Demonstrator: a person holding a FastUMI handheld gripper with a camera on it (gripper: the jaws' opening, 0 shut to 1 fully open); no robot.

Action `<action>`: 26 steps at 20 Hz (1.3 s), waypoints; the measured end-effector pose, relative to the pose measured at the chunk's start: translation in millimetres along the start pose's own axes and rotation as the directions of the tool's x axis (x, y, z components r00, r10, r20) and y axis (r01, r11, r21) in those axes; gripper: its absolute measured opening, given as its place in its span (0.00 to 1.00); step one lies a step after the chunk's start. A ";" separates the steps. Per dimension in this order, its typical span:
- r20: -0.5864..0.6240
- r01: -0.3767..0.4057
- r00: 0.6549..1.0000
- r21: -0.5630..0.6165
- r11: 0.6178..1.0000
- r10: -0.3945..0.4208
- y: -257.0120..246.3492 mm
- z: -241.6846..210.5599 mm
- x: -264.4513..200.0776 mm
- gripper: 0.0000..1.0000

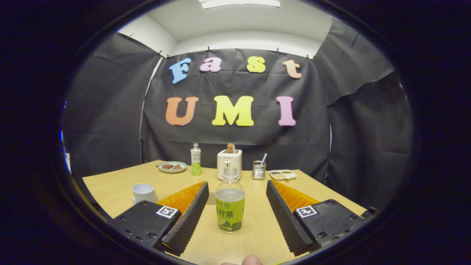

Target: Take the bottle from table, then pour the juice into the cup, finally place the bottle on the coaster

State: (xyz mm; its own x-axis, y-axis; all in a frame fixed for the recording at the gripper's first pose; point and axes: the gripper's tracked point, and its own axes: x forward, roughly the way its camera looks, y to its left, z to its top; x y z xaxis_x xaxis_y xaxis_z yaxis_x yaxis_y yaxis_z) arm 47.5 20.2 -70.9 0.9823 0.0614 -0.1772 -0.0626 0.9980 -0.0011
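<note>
The gripper (237,200) is released, its two fingers spread wide and gripping nothing; a clear gap of bare tabletop shows on each side between the fingers and the bottle (230,201). That bottle stands upright between the fingers, a little closer to the left one, its long axis vertical and its open, capless neck pointing straight up; it carries a green label around its lower half and looks largely clear above that. At the very near edge, under the fingers, a fingertip (252,260) of the person pokes into sight. Just past the left finger a small round coaster (211,199) lies flat on the table (257,224), partly hidden by that finger. Farther left a white cup (144,193) stands upright, near the table's left edge. Open wood stretches beyond the bottle toward the far end, where a row of things sits near the back edge: a plate (172,167) with food, a second bottle (195,159), a white toaster (229,159), a small metal holder (259,169) and a shallow tray (282,174).
</note>
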 end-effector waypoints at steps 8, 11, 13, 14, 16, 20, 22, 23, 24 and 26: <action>-0.153 -0.012 0.988 0.033 0.999 0.017 7.3 -51.6 44.2 1.00; -0.197 -0.013 0.980 0.027 1.000 0.018 12.8 -65.6 58.5 1.00; -0.215 -0.010 0.977 0.017 1.000 0.013 15.7 -70.4 65.2 1.00; -0.222 -0.004 0.975 0.019 1.000 0.008 16.1 -73.8 68.7 1.00; -0.240 -0.003 0.971 0.036 0.999 0.012 18.3 -79.1 74.9 1.00; -0.272 0.007 0.962 0.043 0.999 0.005 19.0 -86.9 83.5 0.95; -0.273 0.004 0.962 0.048 0.999 0.009 21.3 -86.7 85.2 0.89; -0.275 0.004 0.961 0.050 0.999 0.010 21.2 -86.5 84.8 0.86; -0.272 -0.001 0.962 0.050 0.999 0.014 22.3 -86.0 85.3 0.84; -0.279 -0.029 0.959 0.052 0.998 0.043 28.0 -85.8 84.9 0.81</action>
State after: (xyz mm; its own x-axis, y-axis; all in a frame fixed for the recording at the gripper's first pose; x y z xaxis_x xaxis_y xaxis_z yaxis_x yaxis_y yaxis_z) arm 114.0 52.3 -170.4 0.8901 0.0982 -0.4451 -0.0821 0.9951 0.0554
